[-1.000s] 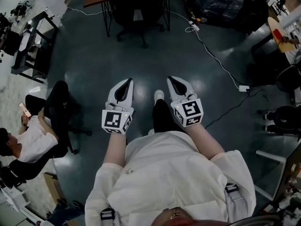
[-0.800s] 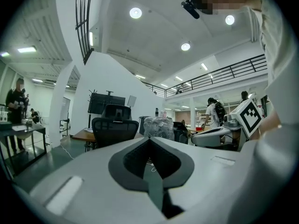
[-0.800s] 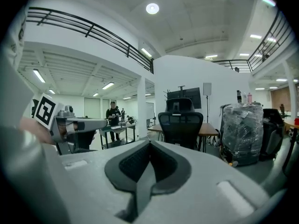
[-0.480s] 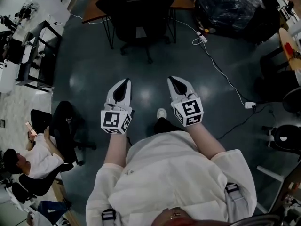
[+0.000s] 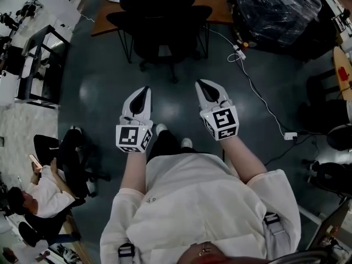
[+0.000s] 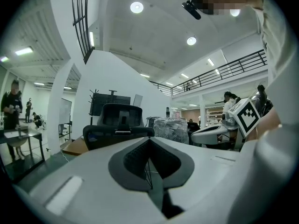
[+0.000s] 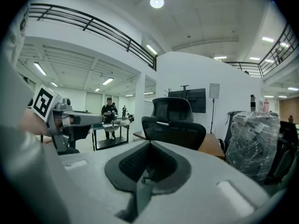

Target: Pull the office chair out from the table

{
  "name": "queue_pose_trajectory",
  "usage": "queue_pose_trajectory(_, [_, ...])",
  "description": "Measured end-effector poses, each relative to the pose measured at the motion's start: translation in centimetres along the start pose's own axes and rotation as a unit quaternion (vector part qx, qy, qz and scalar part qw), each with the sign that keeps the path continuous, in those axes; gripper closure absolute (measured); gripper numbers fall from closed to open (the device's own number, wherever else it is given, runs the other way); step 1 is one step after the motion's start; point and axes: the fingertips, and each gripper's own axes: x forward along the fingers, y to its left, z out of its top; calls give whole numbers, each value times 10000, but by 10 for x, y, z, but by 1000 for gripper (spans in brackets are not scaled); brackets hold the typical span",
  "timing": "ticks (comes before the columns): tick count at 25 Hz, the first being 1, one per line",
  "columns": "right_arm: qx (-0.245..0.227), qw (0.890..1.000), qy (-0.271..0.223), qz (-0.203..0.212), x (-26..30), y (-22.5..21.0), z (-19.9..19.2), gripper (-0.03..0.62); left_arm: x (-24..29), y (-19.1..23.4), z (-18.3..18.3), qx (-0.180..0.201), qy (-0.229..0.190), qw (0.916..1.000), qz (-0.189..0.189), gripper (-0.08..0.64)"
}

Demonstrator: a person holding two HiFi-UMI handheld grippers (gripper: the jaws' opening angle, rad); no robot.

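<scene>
Left gripper (image 5: 144, 90): hovering left of centre, jaws pressing together on nothing.
Office chair (image 5: 159, 21): standing at top centre, sitting tucked against the table (image 5: 214, 1).
Right gripper (image 5: 202, 84): hovering right of centre, jaws closed, carrying nothing.

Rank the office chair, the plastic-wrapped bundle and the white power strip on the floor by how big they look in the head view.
1. office chair, largest.
2. plastic-wrapped bundle, close behind; the picture's top edge cuts both, so their order is unsure.
3. white power strip, by far the smallest.
</scene>
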Motion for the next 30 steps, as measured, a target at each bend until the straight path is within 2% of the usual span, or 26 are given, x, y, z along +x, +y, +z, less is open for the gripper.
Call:
queue_pose_trajectory(7, [-24, 9999, 87, -134, 72, -28, 6, 601, 68, 57, 1, -33, -22, 9998, -173, 543])
queue_pose_trajectory(16, [-156, 9975, 46, -686, 183, -70, 44, 601, 168, 148, 19, -18, -32, 9976, -694, 543])
queue_pose_trajectory(20, [-354, 9959, -75, -835, 214, -85, 64, 601, 200, 174, 36, 124, -179, 9963, -834, 543])
queue_pose_trajectory(23, [-649, 9933, -245, -925, 227, -98, 88, 601, 217, 185, 52, 377, -308, 9948, -899, 543])
queue_pose_trajectory(26, [-1213, 9863, -519, -986, 232, -110, 124, 601, 230, 190, 66, 902, -403, 9903, -976, 543])
queue_pose_trajectory(28, [-1732, 9780, -626, -984, 236, -116, 147, 601, 237, 195, 84, 1370, -537, 9846, -947, 543])
queue_pose_trajectory(30, [-2418, 9639, -543, -972, 241, -119, 169, 601, 242, 197, 108, 1849, -662, 9763, -908, 543])
